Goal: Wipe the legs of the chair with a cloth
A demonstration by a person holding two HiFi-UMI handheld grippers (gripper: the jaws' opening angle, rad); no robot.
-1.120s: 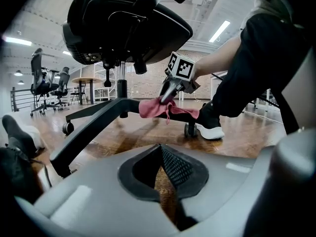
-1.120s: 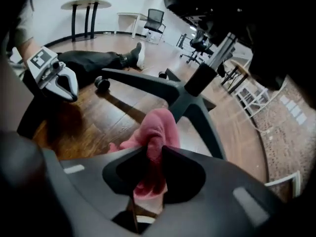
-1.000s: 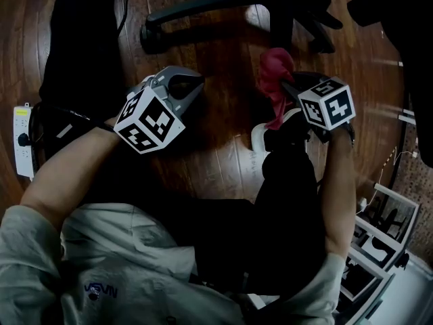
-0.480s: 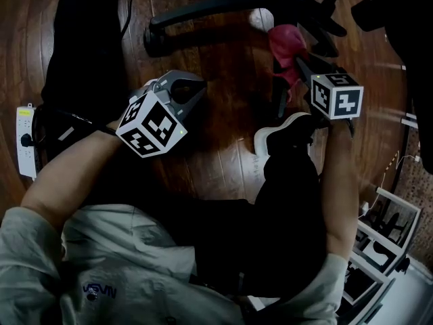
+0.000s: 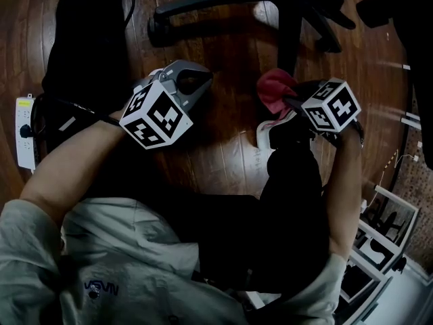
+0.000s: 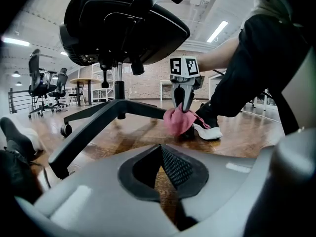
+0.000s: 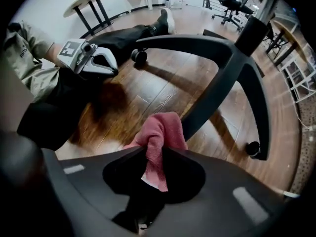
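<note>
Take as landmark the chair's near leg [image 5: 289, 39], the black one that points toward the person. Far to its left a white power strip [image 5: 24, 131] lies on the wooden floor [image 5: 230, 59]. Closer, but still left of that leg, the left claw [image 5: 196, 87] hovers low over the floor, its jaws closed together with nothing between them (its own view shows only floorboards past the tips). Another leg, the side leg [image 5: 210, 2], runs out leftward to a caster, farther from the person than the left claw. At the near leg's end sits the bunched pink cloth [image 5: 274, 90], just beside or against it; contact cannot be told. Just right of the cloth, the right claw [image 5: 289, 101] points down, clamped on it, with a white-soled shoe [image 5: 265, 133] close by.
</note>
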